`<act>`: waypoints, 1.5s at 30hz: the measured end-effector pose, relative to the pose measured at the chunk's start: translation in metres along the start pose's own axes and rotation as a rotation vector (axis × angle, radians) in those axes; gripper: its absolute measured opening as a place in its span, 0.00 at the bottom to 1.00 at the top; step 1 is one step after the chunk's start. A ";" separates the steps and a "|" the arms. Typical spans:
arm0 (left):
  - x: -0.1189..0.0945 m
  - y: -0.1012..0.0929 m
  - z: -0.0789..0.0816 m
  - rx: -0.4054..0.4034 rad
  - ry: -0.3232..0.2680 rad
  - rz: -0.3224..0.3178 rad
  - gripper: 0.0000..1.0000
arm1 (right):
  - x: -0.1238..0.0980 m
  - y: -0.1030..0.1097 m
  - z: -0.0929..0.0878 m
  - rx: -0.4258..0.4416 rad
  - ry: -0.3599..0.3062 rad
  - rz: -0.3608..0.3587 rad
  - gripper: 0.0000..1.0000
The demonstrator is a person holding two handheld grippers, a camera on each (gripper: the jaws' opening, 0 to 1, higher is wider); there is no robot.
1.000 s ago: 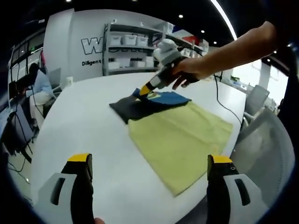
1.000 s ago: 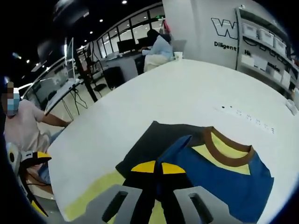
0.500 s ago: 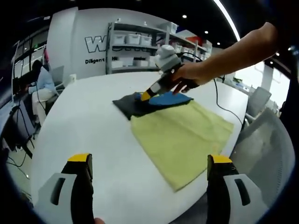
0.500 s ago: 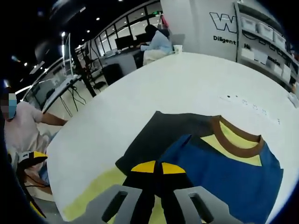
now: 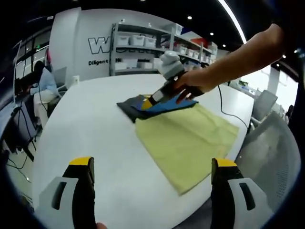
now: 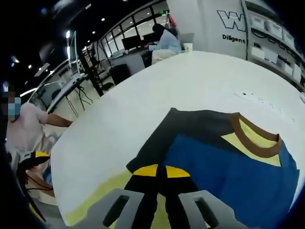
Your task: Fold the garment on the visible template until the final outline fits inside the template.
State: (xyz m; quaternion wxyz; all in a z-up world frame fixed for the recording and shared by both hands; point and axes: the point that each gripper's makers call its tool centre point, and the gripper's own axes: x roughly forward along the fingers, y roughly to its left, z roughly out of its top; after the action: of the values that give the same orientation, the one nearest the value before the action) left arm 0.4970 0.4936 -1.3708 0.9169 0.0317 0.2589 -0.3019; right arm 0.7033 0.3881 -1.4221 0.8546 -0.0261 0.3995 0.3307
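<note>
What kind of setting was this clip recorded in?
Probably an open-plan office or lab: a large white table, storage shelving with white bins against a wall bearing printed lettering, and a person seated at a desk behind.

My left gripper view sits back and fairly high, looking across the white table (image 5: 86, 129) toward the far shelves (image 5: 143, 45). My right gripper view rides low and close over the garment (image 6: 224, 157), facing the far desks. Both views share the garment, the yellow template (image 5: 186, 138) and the tabletop.
</note>
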 end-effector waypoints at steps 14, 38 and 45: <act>0.006 0.004 0.003 -0.003 -0.010 -0.010 0.98 | -0.014 0.002 0.008 -0.049 -0.075 0.023 0.28; 0.015 -0.009 0.016 0.030 -0.019 -0.054 0.98 | -0.077 0.008 0.019 -0.158 -0.175 0.080 0.64; 0.016 -0.010 0.016 0.035 -0.009 -0.059 0.98 | -0.095 0.005 0.017 -0.197 -0.185 0.090 0.69</act>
State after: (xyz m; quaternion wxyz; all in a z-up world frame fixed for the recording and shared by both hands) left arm 0.5098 0.4733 -1.3637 0.9080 0.0386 0.2505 -0.3335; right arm 0.6677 0.3452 -1.3435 0.8653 -0.0613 0.2856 0.4073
